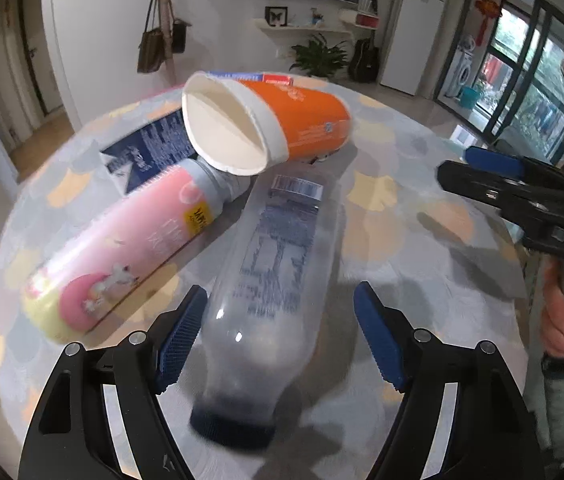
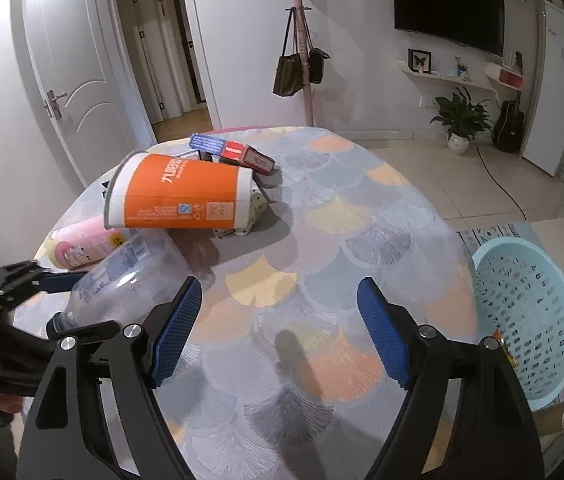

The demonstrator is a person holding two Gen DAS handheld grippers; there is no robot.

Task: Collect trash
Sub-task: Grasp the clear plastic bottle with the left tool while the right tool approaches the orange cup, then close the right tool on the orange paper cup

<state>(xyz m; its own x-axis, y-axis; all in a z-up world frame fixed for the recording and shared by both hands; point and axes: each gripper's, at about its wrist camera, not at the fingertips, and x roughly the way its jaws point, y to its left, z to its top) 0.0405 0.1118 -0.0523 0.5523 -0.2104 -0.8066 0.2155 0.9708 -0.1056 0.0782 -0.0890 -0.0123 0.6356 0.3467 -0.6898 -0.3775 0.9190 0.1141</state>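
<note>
- Left tongs [image 1: 280, 334] straddle the clear bottle [image 1: 270, 280] w/ jaws apart; left blue pad right at the bottle's side, contact not certain, right pad stands clear of it – not gripping.
- Right tongs [image 2: 280, 330] gape wide over bare tablecloth, nothing between the ribbed blue pads.
- Clear bottle: see-thru plastic, lies on its side, dark cap toward the left camera, pale printed label w/ barcode.
- Pink bottle [image 1: 122, 248]: smooth cylinder, pink & yellow wrap, lies just left of the clear one, neck under the cup rim.
- Orange cup [image 1: 266, 124]: paper, tapered, white inside, tipped over, mouth squashed to an oval, resting on the other trash.
- Navy carton [image 1: 150, 148], flattened, under the cup & pink bottle.
- Small red-and-blue box [image 2: 234, 152] behind the cup.
- Table [image 2: 342, 208]: round, cloth w/ fan-scale print in grey, peach, yellow.
- Pale blue basket [image 2: 522, 320], perforated plastic, sits off the table edge at right in the right view.
- Room: white doors, pink coat stand w/ bags, wall TV, shelf, potted plant, guitar, tiled floor.
</note>
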